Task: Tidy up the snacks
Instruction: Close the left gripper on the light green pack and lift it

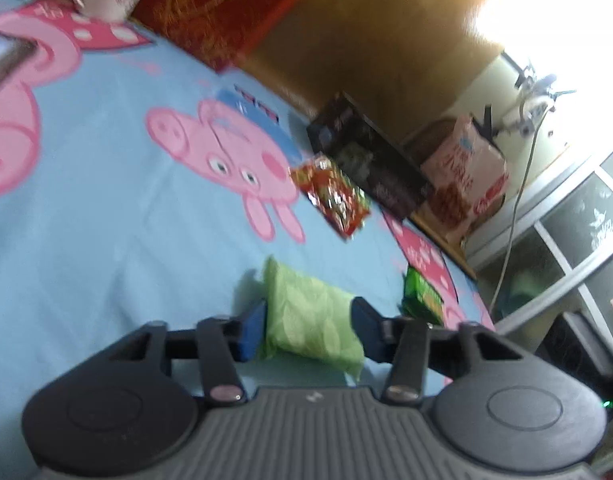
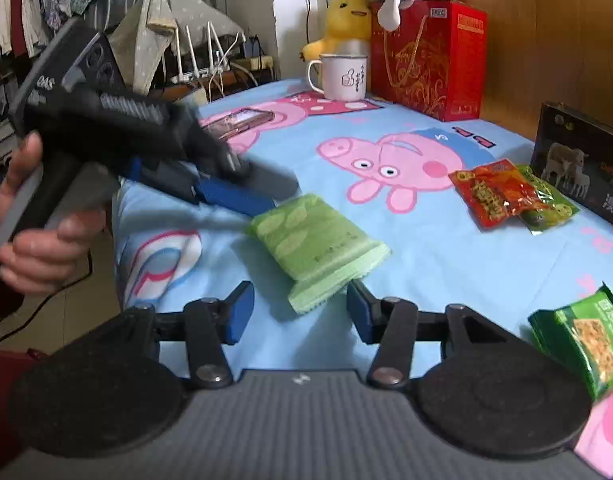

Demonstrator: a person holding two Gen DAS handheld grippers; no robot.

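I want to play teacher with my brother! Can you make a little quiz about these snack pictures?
1. True or false: the white mug stands beside the red box.
2. Fill in: the red packet overlaps a ___ packet.
3. Which colour packet sits between the fingers of the left hand-held gripper? A red, B light green, C blue.
Key: 1 true; 2 green, the green packet; 3 B, the light green packet.
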